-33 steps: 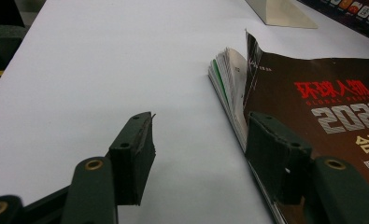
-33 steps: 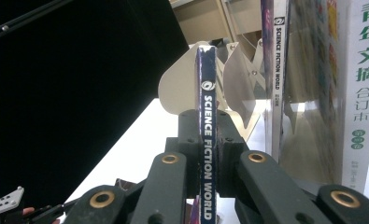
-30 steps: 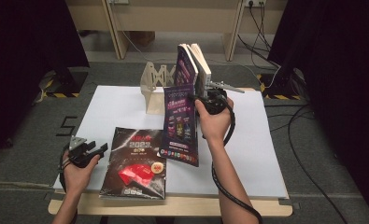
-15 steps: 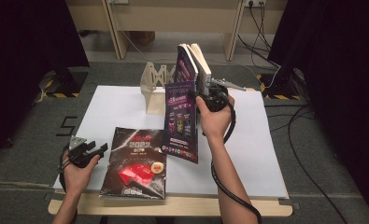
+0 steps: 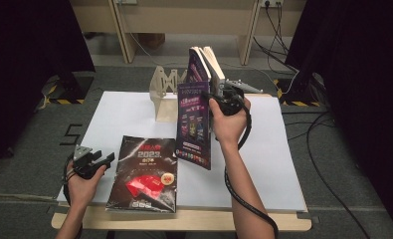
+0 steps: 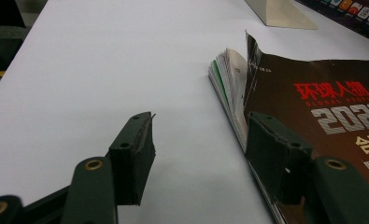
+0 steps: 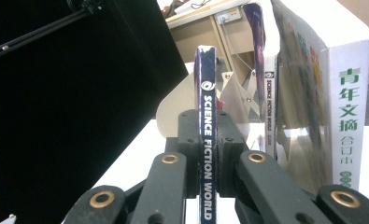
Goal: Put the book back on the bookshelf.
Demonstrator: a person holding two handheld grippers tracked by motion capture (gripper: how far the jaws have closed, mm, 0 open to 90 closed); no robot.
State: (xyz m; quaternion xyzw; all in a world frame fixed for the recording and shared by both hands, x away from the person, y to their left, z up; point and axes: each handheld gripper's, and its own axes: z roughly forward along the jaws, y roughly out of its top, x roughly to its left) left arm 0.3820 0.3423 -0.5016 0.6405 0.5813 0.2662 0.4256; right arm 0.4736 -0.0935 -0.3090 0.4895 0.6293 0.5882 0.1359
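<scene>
My right gripper (image 5: 213, 97) is shut on the spine of a purple "Science Fiction World" magazine (image 5: 194, 124), held upright above the white table (image 5: 124, 114). In the right gripper view both jaws of the right gripper (image 7: 206, 156) press on the magazine's spine (image 7: 206, 107). A dark magazine (image 5: 144, 174) with a red picture lies flat near the front edge. Left of it my left gripper (image 5: 106, 159) stands open. In the left gripper view the left gripper (image 6: 201, 140) straddles bare table beside the magazine (image 6: 322, 107), one jaw by its page edge.
A wooden rack (image 5: 165, 92) stands at the back of the table, with two books (image 5: 206, 62) upright beside it. In the right gripper view these are a thin magazine (image 7: 268, 98) and a thick white book (image 7: 348, 107). Cables lie on the floor at the right.
The right gripper has edged slightly farther back, toward the standing books, with the purple magazine in it. The left gripper has stayed put.
</scene>
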